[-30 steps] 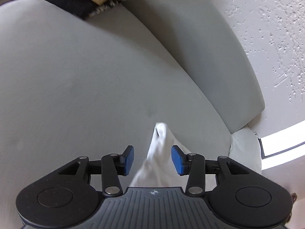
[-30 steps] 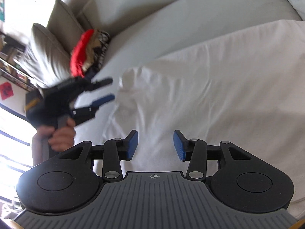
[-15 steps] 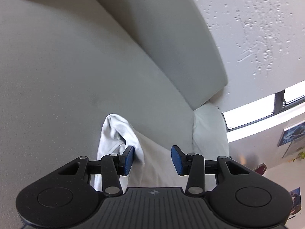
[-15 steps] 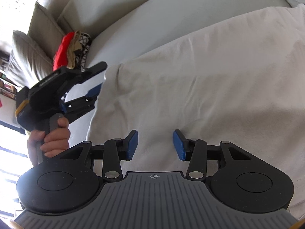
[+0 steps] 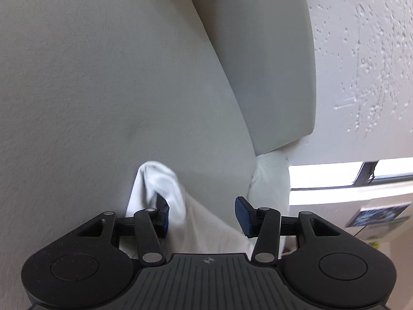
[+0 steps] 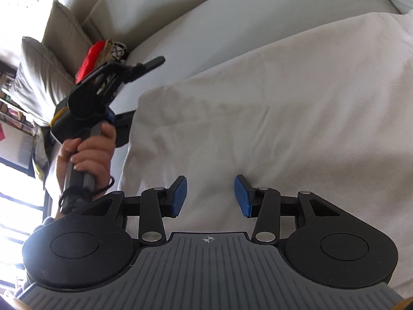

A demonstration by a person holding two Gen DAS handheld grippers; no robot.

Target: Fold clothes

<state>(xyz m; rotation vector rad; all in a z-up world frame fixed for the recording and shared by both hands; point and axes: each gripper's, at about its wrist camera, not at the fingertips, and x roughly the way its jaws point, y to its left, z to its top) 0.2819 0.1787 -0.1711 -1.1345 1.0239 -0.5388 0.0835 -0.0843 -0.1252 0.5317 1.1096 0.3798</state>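
Across the sofa seat (image 6: 206, 18), white garment (image 6: 296, 108) lies spread flat, its left edge doubled into a fold, likely so the next fold runs straight. Right gripper (image 6: 210, 196) low over garment's near edge, jaws parted, nothing pinched. Left gripper (image 5: 202, 217) at fold's corner, jaws opening; cloth draped over one pad, not pressed, seemingly letting go. Spare clothes (image 6: 103, 54) heaped at far end.

Right gripper (image 6: 209, 197) fingers apart over white garment (image 6: 284, 118); left gripper (image 6: 134, 85) at corner.
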